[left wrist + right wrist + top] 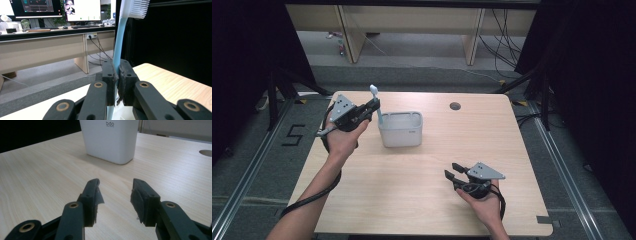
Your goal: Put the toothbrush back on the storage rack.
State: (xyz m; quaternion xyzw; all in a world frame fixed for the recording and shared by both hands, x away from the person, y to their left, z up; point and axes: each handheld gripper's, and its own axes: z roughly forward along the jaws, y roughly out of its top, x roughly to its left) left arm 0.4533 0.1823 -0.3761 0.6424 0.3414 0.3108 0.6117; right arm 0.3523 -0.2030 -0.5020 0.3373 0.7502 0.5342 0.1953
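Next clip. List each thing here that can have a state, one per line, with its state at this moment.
left gripper: shut on the toothbrush handle, raised beside the container's left end.
toothbrush: upright, bristle head on top, lower end down at the container.
white container: upright on the table, open on top.
right gripper: open, holding nothing, low over the table, pointed at the container.

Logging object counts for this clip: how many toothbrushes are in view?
1. A light blue toothbrush stands bristles up, clamped in the left gripper at the white container's left rim. The container's inside is partly hidden.
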